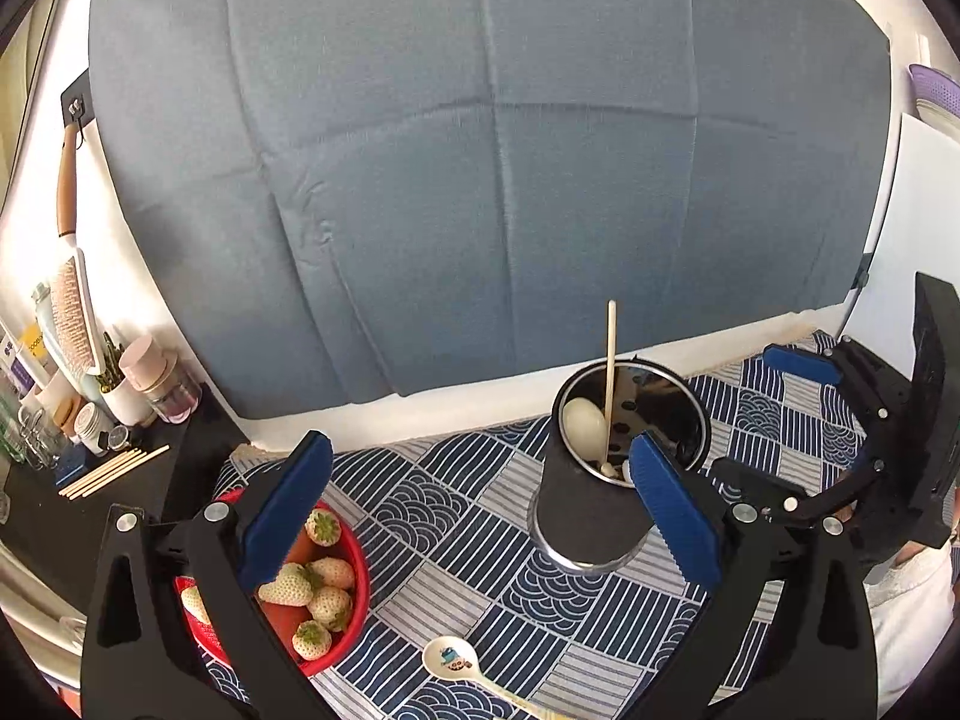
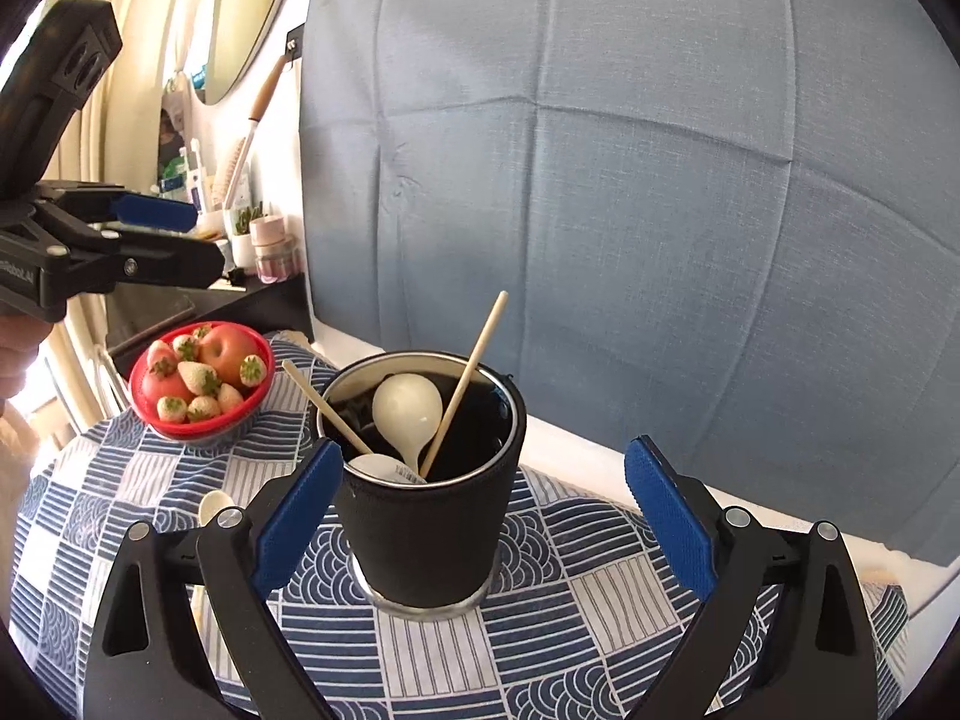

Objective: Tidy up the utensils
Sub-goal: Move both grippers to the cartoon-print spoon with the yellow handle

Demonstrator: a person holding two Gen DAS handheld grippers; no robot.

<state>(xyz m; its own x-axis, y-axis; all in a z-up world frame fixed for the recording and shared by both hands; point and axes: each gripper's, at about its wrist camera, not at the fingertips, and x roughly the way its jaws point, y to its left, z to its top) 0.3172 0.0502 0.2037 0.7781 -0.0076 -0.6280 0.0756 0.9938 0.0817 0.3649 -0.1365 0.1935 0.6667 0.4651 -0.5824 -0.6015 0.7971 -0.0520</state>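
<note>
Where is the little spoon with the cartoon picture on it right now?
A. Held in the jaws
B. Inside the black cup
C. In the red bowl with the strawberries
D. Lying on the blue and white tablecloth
D. The cartoon spoon lies flat on the tablecloth, between the red bowl and the black cup, and both sets of jaws are open and hold nothing.

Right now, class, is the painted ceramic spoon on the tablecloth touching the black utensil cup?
Apart. The left wrist view shows patterned cloth between the painted ceramic spoon and the black utensil cup.
</note>
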